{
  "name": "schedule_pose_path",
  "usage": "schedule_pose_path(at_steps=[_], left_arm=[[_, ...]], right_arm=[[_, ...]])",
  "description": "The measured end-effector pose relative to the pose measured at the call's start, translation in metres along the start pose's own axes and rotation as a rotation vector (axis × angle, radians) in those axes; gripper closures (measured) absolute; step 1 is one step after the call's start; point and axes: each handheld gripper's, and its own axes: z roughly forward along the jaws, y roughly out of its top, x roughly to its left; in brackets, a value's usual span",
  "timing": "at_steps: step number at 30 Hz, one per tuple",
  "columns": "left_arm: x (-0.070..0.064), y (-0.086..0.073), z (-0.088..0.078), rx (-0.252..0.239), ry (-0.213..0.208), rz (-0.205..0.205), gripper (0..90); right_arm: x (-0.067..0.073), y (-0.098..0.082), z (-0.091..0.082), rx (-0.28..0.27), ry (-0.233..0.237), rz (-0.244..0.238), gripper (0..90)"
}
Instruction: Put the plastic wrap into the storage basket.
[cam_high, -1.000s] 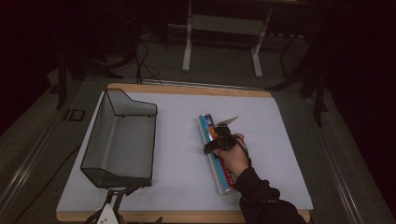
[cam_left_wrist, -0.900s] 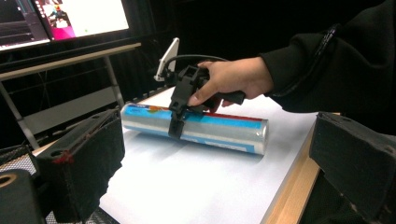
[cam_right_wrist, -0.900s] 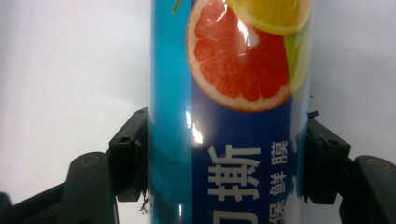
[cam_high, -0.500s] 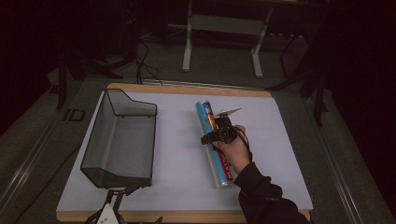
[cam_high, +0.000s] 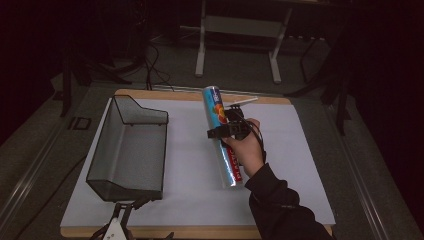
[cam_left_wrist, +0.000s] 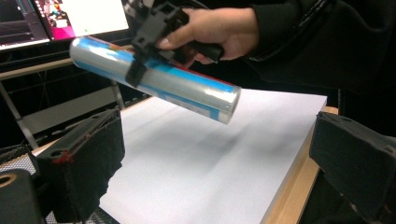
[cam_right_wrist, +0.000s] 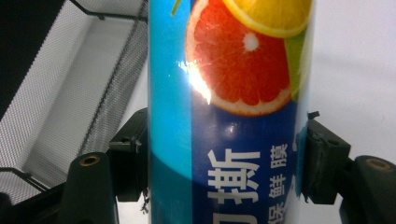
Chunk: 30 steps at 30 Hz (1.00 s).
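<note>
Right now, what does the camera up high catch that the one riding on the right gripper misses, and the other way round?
High view alone: the person's hand, the dark sleeve, the left gripper at the near edge, the floor and a stand behind the table. Right gripper view alone: the roll's label up close, a grapefruit slice picture and white printed characters. Both: the roll of cling film clamped in the right gripper, the black mesh basket and the white table mat.

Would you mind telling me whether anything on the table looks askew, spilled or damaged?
Nothing stands out. The cling film roll is off the table, clamped in the right claw and looks intact. The black mesh basket sits upright on the white mat, and nothing is spilled.
</note>
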Motion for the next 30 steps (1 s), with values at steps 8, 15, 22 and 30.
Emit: schedule_pose_path(at_steps=[8, 15, 22, 30], left_arm=[[0.000, 0.000, 0.001, 0.003, -0.001, 0.000, 4.2], [0.001, -0.002, 0.005, 0.030, -0.031, -0.008, 4.0], [0.004, -0.004, 0.008, 0.060, -0.040, -0.032, 3.9], [0.008, -0.005, 0.009, 0.067, -0.067, -0.067, 3.8]], right_arm=[[0.021, 0.014, -0.009, -0.050, 0.038, -0.013, 31.6], [0.045, 0.029, -0.013, -0.093, 0.066, -0.023, 31.6], [0.069, 0.040, -0.011, -0.123, 0.069, -0.053, 31.6], [0.097, 0.049, -0.009, -0.165, 0.077, -0.076, 31.6]])
